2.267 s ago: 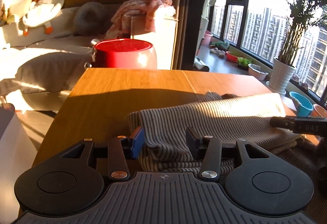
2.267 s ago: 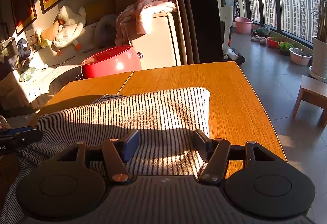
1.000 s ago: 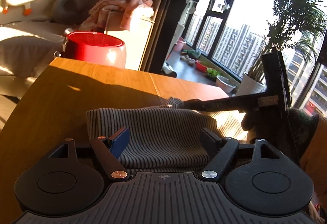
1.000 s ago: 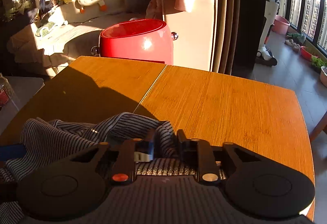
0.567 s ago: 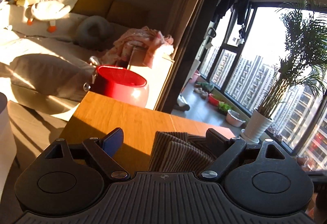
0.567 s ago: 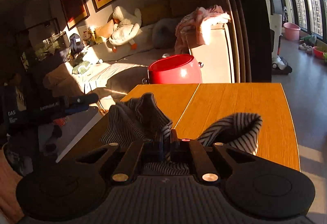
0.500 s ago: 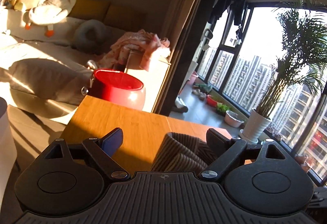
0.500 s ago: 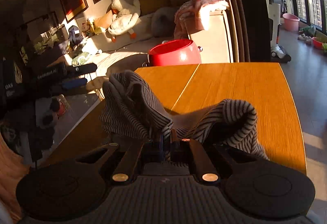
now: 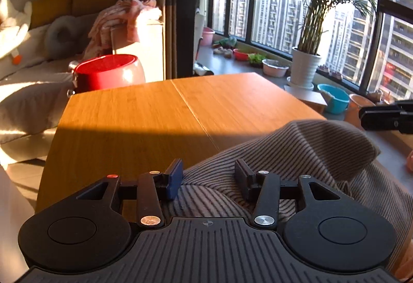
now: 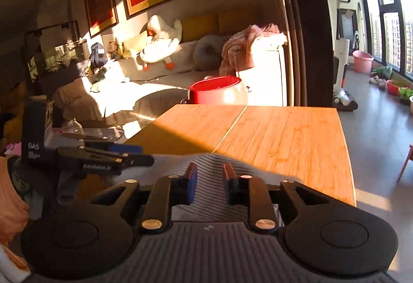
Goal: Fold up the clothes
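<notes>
A grey striped garment (image 9: pixel 304 154) lies bunched at the near edge of the wooden table (image 9: pixel 160 112). My left gripper (image 9: pixel 207 174) is open, its fingers just above the cloth's near left part. My right gripper (image 10: pixel 209 181) is open and holds nothing, with the striped garment (image 10: pixel 214 167) lying flat under and ahead of its fingers. The left gripper's body (image 10: pixel 103 159) shows at the left in the right wrist view. The right gripper's tip (image 9: pixel 387 116) shows at the right edge of the left wrist view.
A red pot (image 9: pixel 105 72) stands just beyond the table's far edge, also in the right wrist view (image 10: pixel 216 90). A sofa with a plush goose (image 10: pixel 160 38) is behind. A potted plant (image 9: pixel 306 69) and basins stand by the window. A pink cloth (image 10: pixel 247 43) hangs over a cabinet.
My right gripper has opened and let go of the striped garment, which now lies on the table. My left gripper has come down closer to the cloth.
</notes>
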### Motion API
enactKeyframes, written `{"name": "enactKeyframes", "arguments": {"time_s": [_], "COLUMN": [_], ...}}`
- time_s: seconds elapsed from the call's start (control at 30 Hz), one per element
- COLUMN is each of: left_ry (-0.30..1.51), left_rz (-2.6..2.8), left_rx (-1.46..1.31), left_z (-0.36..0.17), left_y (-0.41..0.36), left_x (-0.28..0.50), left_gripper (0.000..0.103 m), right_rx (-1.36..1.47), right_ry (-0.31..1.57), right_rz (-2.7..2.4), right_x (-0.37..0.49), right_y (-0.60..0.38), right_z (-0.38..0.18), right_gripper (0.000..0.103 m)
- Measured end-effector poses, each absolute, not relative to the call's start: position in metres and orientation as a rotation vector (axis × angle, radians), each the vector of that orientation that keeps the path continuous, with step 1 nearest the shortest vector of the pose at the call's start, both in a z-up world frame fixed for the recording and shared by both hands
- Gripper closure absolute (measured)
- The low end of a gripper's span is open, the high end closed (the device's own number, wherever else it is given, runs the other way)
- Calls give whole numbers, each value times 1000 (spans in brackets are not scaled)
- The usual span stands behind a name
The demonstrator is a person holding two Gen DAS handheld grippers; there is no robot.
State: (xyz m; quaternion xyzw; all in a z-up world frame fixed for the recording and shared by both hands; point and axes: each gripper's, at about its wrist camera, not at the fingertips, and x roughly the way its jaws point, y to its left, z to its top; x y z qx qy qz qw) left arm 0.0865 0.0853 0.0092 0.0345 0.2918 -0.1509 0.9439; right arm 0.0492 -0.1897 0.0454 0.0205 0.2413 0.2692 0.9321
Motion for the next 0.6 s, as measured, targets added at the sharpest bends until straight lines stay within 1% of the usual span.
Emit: {"name": "enactKeyframes", "arguments": {"time_s": [0.03,0.07,0.1,0.17,0.2,0.23,0.33,0.4,0.43,0.47,0.6], "left_ry": [597,599,600,612,621,631,692,736,758,780,859], "left_rz": [-308,-311,-314,-304,-291,-281,-281,-291,-296,-307,-347], "left_rx": [88,93,99,92,82,67,-78,-183,-234,-277,-358], "left_z": [6,6,6,7,8,9,13,13,13,10,-4], "left_y": [86,89,91,99,103,108,127,136,141,143,140], "left_x": [84,81,79,74,71,69,72,75,76,78,94], "left_gripper": [50,50,47,37,30,28,29,29,29,29,28], "right_rx": [20,-2,-23,-55,-56,-43,-24,3,16,35,137], "right_ry": [530,567,603,660,672,666,647,638,633,640,700], "right_rz": [520,489,457,403,390,392,369,362,358,359,382], "right_x": [57,64,71,75,74,70,60,56,54,56,68], "right_y": [-190,-189,-189,-196,-201,-205,-212,-219,-222,-224,-227], "right_z": [36,27,18,-5,-15,-15,-6,1,4,3,-7], "right_gripper": [68,68,68,70,70,70,68,61,54,50,47]}}
